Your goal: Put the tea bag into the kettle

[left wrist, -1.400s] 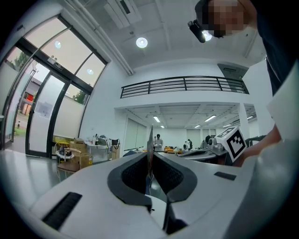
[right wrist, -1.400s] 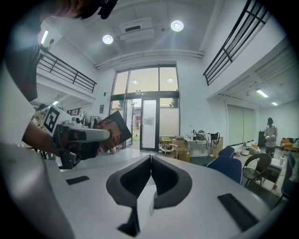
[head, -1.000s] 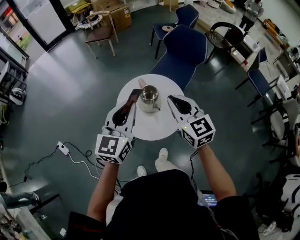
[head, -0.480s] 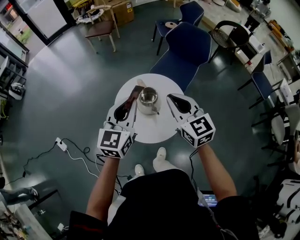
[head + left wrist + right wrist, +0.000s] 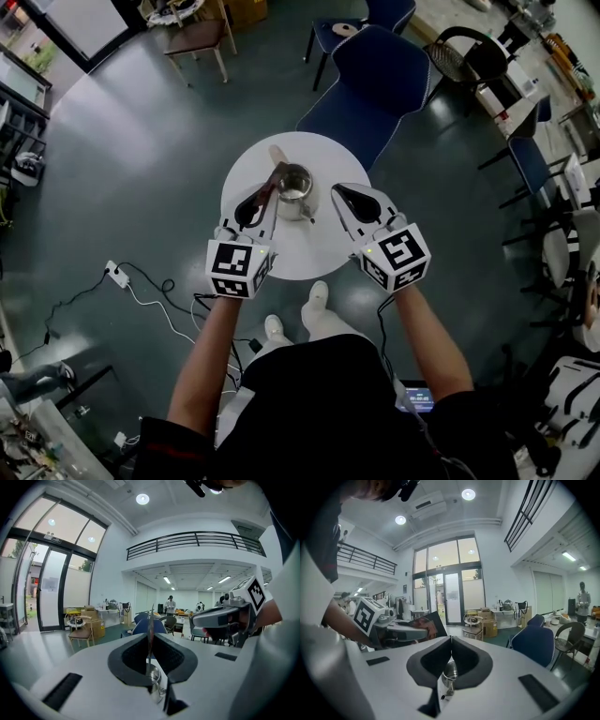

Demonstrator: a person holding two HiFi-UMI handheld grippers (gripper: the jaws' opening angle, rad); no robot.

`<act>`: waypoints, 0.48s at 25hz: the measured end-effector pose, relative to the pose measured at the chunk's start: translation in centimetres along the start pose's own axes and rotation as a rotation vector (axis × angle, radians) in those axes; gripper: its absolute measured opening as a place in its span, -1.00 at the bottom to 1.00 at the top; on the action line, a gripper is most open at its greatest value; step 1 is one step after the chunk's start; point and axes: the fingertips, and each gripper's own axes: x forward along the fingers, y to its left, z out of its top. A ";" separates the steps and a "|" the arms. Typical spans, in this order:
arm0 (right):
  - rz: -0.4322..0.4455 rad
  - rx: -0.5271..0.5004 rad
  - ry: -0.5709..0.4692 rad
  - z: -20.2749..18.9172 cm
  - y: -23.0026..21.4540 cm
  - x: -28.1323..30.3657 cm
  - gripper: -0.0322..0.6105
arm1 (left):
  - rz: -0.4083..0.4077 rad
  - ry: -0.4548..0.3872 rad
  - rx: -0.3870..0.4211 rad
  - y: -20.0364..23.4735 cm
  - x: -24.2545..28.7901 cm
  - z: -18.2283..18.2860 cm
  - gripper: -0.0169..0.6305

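Note:
A steel kettle [image 5: 296,186] stands open-topped on the round white table [image 5: 323,248]. My left gripper [image 5: 262,195] is shut on a flat dark tea bag packet [image 5: 273,181], which reaches the kettle's left rim. In the left gripper view the tea bag packet [image 5: 150,620] shows edge-on between the shut pads of the left gripper [image 5: 150,638], with the kettle [image 5: 155,677] just below. My right gripper [image 5: 340,193] hovers at the kettle's right, shut, with nothing seen in it. In the right gripper view the right gripper [image 5: 451,641] looks onto the kettle [image 5: 449,672], with the tea bag packet [image 5: 427,626] at left.
A blue chair [image 5: 381,86] stands just behind the table. A pale tan piece [image 5: 276,153] pokes out behind the kettle. A power strip and cable [image 5: 118,276] lie on the floor at left. More chairs and tables stand at the right.
My left gripper has moved forward and right, bringing the tea bag packet up to the kettle's rim. The right gripper has hardly moved.

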 end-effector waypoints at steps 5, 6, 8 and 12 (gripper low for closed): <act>0.008 0.019 0.024 -1.8 -1.0 0.6 -0.84 | 0.020 0.047 -0.026 0.6 2.3 -2.5 -0.83; 0.010 0.021 0.027 -2.1 -1.2 0.8 -0.84 | 0.026 0.053 -0.034 0.8 2.8 -2.9 -0.83; 0.011 0.028 0.032 -2.7 -2.0 1.0 -0.84 | 0.034 0.067 -0.045 0.8 3.8 -3.6 -0.83; 0.014 0.048 0.043 -3.5 -3.0 1.7 -0.84 | 0.035 0.104 -0.051 0.7 5.4 -5.0 -0.83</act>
